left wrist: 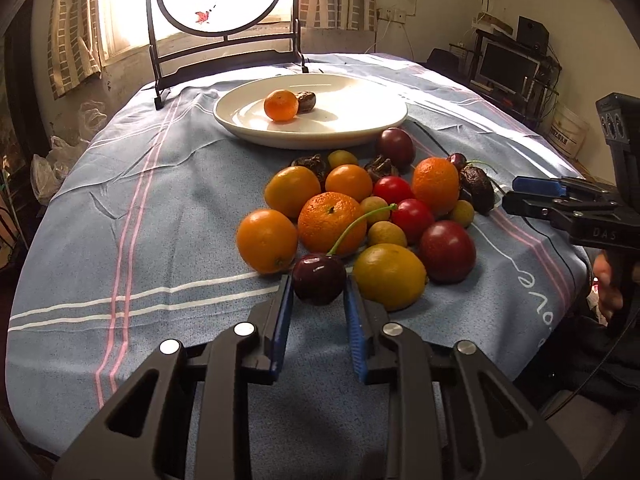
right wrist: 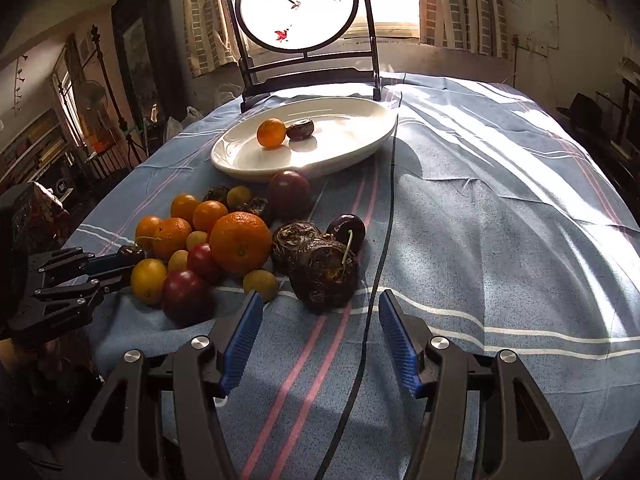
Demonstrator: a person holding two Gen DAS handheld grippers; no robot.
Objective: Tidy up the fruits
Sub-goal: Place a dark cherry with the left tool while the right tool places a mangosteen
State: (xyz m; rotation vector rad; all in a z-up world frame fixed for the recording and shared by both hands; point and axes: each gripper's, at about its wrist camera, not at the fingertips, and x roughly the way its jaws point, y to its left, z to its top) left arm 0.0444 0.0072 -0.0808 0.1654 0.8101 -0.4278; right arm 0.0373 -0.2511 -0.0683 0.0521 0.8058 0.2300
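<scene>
Only 2 fruits [left wrist: 290, 105] on plate [left wrist: 360, 128] — pile [left wrist: 352, 216] beside.

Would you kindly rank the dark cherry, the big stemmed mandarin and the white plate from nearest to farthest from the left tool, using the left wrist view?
1. Dark cherry, between the left tool's fingertips.
2. Big stemmed mandarin, just behind the cherry, mid-pile.
3. White plate, beyond the pile, near the standing screen.
</scene>
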